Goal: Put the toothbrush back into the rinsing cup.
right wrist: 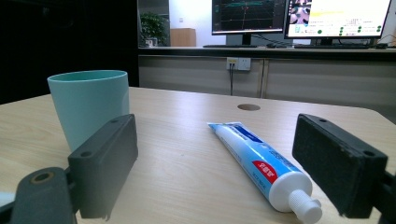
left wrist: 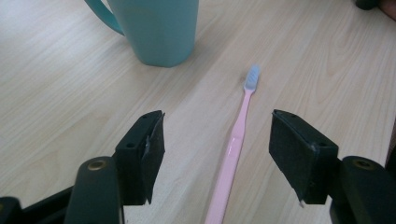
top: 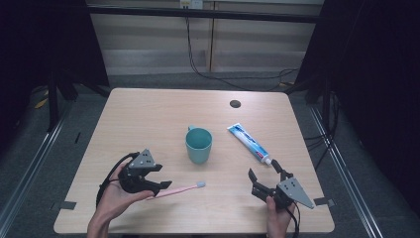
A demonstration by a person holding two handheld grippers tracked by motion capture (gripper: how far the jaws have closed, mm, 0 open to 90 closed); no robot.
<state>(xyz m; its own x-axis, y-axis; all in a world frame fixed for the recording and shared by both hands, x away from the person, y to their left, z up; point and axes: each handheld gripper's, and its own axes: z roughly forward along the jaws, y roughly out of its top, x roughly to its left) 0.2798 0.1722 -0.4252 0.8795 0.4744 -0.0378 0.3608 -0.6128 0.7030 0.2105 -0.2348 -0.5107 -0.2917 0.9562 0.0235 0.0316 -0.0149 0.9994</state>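
Left gripper (left wrist: pixel 217 154) jaws spread, straddling the pink plastic toothbrush (left wrist: pixel 236 149); right gripper (right wrist: pixel 215 163) jaws spread before the white-and-blue toothpaste tube (right wrist: pixel 259 163)

On the worktop (top: pixel 148 114): one teal cup (top: pixel 198 145); one pink toothbrush (top: pixel 181 189); one toothpaste tube (top: pixel 249 143). Tools: two, left tool (top: pixel 161 177) and right tool (top: pixel 264 177).

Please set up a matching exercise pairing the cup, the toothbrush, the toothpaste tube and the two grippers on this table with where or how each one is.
Things:
1. teal plastic cup
2. pink plastic toothbrush
3. white and blue toothpaste tube
4. right gripper

Places or states:
A. lying flat between the open jaws of the left gripper
B. open, pointing at the tube's cap
C. standing upright mid-table
D. lying right of the cup, cap toward the person

Pairs: 1-C, 2-A, 3-D, 4-B
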